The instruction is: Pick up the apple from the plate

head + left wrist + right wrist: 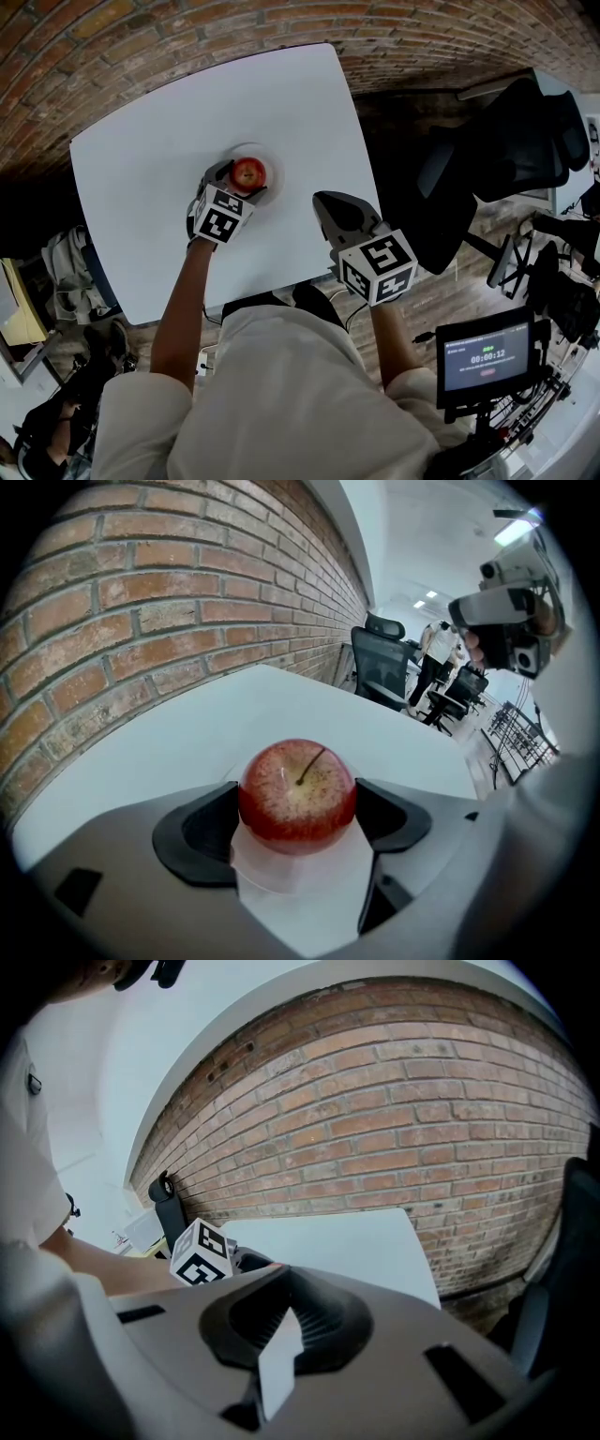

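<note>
– Starting at the left: what does the left gripper (239, 183) hold?

– A round, glossy apple (298, 797), red with yellow speckles and a thin dark stem. The two dark, cupped pads (202, 832) press against its sides, so the grip is closed on the fruit.

– And where is the apple?

– Over a thin, clear plate (281, 878) on the smooth white desk (187, 103). I cannot tell whether it touches the plate or sits just above it.

– Does the head view add anything?

– Yes, it shows the square desk with rounded corners, the plate near its middle, and the bare left forearm (183, 300) reaching straight forward, with the marker cube (223, 214) facing up. The left gripper view alone shows the contact at the pads.

– And further right?

– The right gripper (339, 211) is off the desk's right edge, well apart from the apple. Its own view shows the ribbed dark pads (314, 1312) met together, with nothing between them. Beyond it is the rough brick wall (422, 1119), and the head view shows a black office chair (506, 131) at the far right.
</note>
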Motion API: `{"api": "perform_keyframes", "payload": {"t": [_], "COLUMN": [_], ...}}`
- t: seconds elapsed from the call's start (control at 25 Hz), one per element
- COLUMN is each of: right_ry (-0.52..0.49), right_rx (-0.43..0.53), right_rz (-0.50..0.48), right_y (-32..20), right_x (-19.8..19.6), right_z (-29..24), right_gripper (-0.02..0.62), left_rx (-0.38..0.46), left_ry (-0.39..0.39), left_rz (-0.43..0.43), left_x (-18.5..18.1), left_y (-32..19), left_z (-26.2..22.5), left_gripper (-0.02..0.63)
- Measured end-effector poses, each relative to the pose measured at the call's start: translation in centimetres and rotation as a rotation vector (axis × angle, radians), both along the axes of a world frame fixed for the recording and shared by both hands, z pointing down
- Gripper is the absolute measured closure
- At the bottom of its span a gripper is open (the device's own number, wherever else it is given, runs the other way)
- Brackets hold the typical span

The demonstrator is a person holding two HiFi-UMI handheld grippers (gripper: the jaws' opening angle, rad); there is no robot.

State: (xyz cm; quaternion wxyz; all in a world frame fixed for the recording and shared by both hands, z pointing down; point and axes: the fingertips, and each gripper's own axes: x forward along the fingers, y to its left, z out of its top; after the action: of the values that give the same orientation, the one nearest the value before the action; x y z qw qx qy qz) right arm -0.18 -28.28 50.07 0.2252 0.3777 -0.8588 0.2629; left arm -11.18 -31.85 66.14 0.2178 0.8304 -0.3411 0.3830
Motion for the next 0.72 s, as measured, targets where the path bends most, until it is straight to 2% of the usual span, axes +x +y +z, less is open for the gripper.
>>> {"api": "perform_keyframes", "payload": {"t": [0.72], "right_ry": [-0.010], "right_rx": [0.039], "right_rz": [-0.017], "right_y": [0.8], "right_x": [-0.1], "right_z": [-1.4], "right_gripper": [0.594], "left_rx": [0.003], "left_ry": [-0.073], "left_rz": [0.050], "left_x": [-0.1], "left_y": [1.6], "left_z": [-0.9], "left_gripper": [0.216]}}
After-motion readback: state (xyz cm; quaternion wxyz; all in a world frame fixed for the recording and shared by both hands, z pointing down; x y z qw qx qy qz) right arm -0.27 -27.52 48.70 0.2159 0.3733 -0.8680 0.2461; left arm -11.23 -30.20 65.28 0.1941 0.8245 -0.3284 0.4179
